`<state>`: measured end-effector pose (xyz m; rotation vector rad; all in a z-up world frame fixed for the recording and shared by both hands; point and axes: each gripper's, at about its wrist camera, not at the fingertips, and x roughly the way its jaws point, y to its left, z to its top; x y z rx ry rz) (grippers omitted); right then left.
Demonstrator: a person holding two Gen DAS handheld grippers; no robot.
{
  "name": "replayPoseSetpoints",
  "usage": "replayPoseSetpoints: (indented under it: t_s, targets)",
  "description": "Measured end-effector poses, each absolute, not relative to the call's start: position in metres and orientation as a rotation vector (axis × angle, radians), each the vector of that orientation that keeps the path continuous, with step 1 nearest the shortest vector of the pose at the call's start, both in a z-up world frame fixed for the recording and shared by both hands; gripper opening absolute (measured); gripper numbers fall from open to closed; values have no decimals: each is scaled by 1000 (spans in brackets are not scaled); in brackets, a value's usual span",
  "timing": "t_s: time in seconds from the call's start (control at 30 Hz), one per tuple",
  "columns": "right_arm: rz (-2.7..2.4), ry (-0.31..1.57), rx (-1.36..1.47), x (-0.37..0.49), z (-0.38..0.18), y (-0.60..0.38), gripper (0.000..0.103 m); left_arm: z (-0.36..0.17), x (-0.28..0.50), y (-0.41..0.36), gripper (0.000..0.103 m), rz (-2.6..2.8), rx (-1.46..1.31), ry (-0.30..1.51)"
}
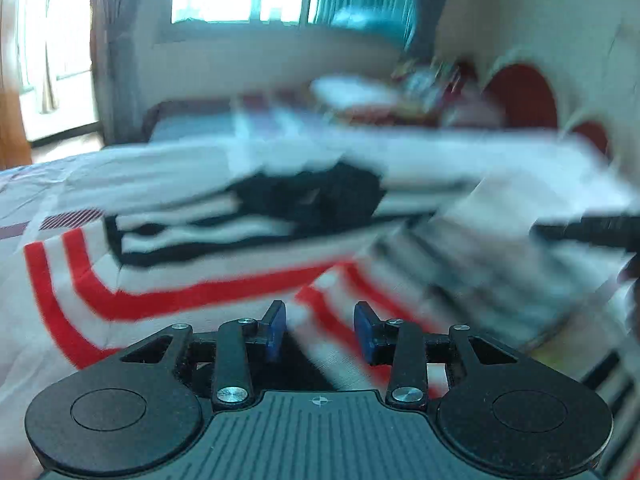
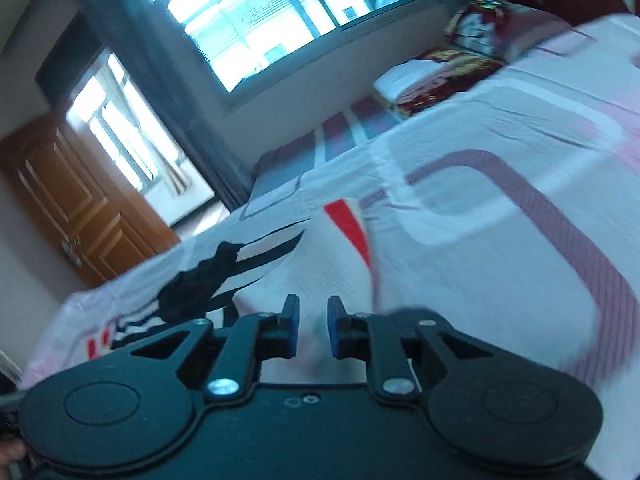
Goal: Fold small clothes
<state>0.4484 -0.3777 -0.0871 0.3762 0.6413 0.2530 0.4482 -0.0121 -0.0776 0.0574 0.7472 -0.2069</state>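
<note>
Though both views are smeared by motion, the left tongs [image 1: 320, 330] plainly stand apart, blue pads [image 1: 276, 330] clear of the cloth. A fold of the striped garment [image 1: 192, 292] runs under and between them, but neither pad presses on it, so nothing is gripped. The garment, white with red bands and a black printed patch, lies spread on the bed [image 1: 36, 188], filling the middle of the left view.

The right tongs [image 2: 313, 326] show a narrower gap, with only white cloth seen through it and nothing pinched. In this tilted view the garment [image 2: 256, 264] lies just ahead and to the left of the tongs, flat on the patterned bedsheet [image 2: 500, 208]. Farther back sit a pillow [image 2: 460, 68], a window [image 2: 260, 20] and a wooden door [image 2: 80, 200].
</note>
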Motion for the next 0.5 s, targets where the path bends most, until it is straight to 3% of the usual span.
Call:
replayPoseSetpoints:
  t_s: [0.07, 0.13, 0.17, 0.23, 0.5]
  targets:
    - [184, 693, 297, 461, -102, -376, 7, -78, 442, -12, 53, -182, 77, 726]
    - [175, 693, 327, 459, -99, -387, 1, -76, 437, -7, 55, -164, 86, 709]
    - [173, 675, 316, 457, -95, -388, 3, -75, 437, -4, 55, -173, 71, 702]
    - [166, 607, 290, 457, -86, -390, 26, -77, 440, -3, 55, -177, 67, 706]
    - [206, 660, 492, 530, -97, -408, 27, -82, 447, 3, 55, -198, 40, 710]
